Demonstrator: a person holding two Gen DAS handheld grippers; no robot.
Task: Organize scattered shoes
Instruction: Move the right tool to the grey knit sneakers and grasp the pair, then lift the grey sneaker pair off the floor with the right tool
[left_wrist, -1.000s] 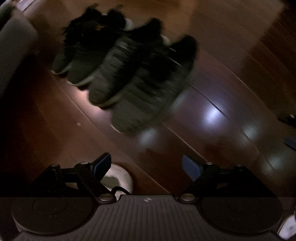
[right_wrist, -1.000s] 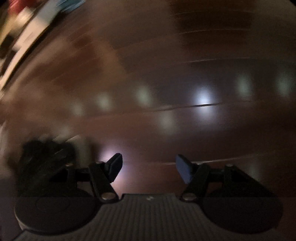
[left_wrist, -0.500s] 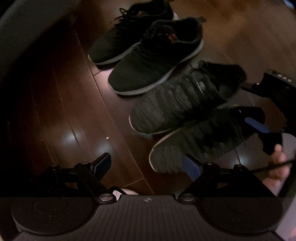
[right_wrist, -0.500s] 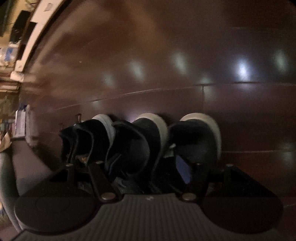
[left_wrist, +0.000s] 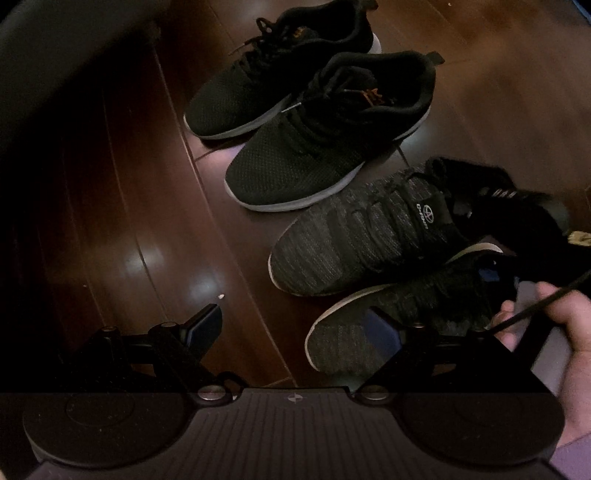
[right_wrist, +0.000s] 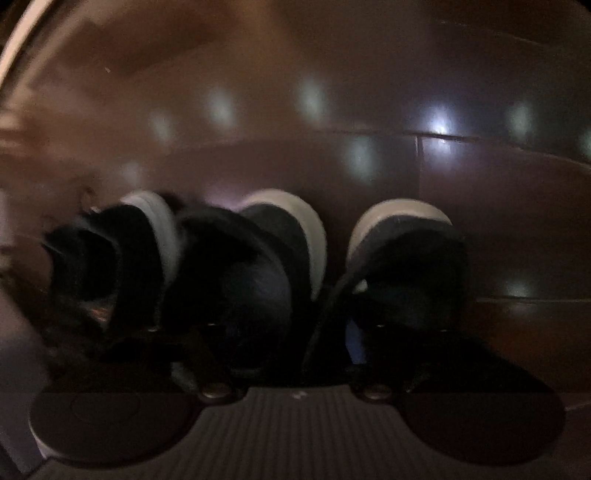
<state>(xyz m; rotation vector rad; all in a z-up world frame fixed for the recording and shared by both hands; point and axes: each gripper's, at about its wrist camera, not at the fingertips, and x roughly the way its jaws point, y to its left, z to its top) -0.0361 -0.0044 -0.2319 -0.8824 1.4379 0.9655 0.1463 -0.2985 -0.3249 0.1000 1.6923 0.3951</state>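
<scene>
Left tool (left_wrist: 295, 328) wide, empty | right tool (left_wrist: 491, 273) — grip unclear | shoes — four (left_wrist: 306, 177)

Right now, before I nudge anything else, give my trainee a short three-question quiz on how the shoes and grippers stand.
1. True or false: the left gripper is open and holds nothing.
2. How many shoes sit in the row on the wooden floor? A) two B) three C) four
3. Fill in: the right gripper is at the heel end of the ____ grey knit shoe.

Key
1. True: its blue pads are spread, with only floor and a shoe toe between them.
2. C: two black mesh shoes and two grey knit shoes, side by side.
3. Nearest. Whether its jaws have closed cannot be told; the right wrist view is blurred.
</scene>
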